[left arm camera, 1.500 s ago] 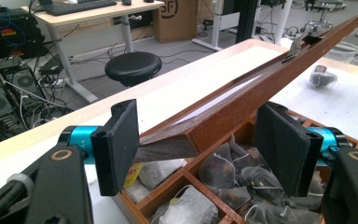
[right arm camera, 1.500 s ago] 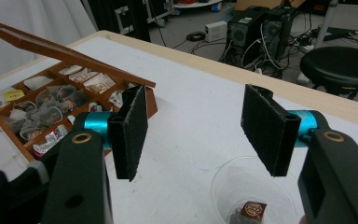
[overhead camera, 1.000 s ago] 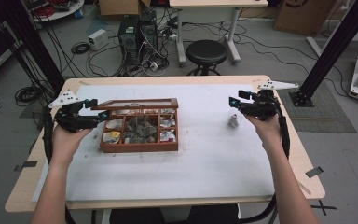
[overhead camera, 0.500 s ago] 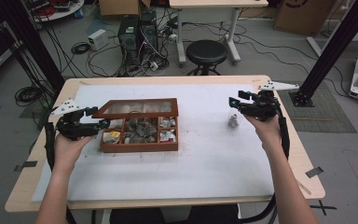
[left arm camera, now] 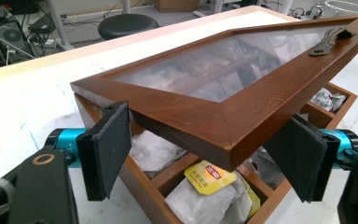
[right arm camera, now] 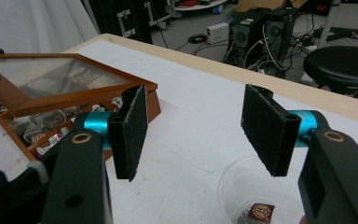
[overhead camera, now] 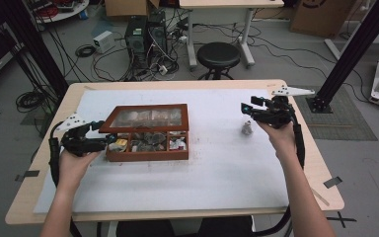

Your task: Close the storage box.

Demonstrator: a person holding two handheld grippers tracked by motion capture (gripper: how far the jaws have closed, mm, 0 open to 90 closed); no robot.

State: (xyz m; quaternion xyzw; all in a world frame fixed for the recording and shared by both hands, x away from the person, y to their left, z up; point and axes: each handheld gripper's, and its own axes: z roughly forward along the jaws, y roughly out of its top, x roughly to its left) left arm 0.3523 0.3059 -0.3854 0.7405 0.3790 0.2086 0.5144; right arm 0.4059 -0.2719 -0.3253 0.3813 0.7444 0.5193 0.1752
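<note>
The left gripper (left arm camera: 205, 154) stands with its jaws wide, one on each side of the raised lid's (left arm camera: 233, 112) near corner, pads apart from the wood. Under the lid the box (overhead camera: 148, 153) holds tea bags; one yellow bag (left arm camera: 209, 176) has a red label, the writing too small to read. The right gripper (right arm camera: 193, 128) hovers wide and empty over a clear cup (right arm camera: 256, 196) with one bag inside, well apart from the box

The left tool (overhead camera: 107, 139) sank toward the desk, and the box's glass lid (overhead camera: 148, 118) came lower.
</note>
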